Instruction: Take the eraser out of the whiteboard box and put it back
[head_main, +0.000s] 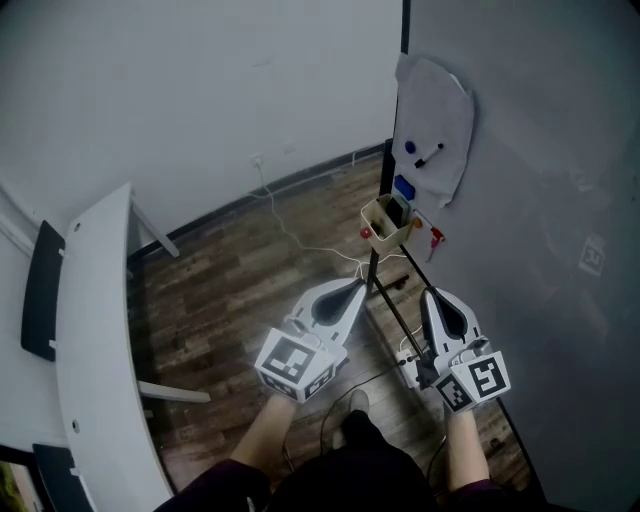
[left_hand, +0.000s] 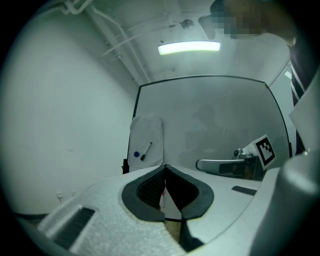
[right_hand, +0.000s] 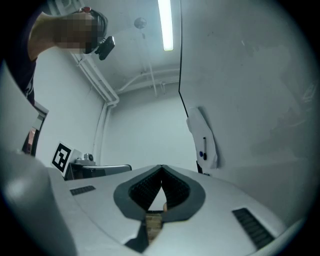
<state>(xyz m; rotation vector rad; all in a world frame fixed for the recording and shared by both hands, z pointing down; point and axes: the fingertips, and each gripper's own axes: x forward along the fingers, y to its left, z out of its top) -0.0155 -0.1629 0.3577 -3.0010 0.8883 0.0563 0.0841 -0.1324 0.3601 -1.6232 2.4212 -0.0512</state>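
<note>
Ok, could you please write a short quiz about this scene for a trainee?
1. True or false: the left gripper holds the eraser.
2. Where is the box? A) on the desk B) at the edge of the whiteboard C) in the right gripper
3. Which two things sit on the sheet on the whiteboard?

Key
1. False: its jaws are shut on nothing.
2. B
3. A blue magnet and a black marker.
</note>
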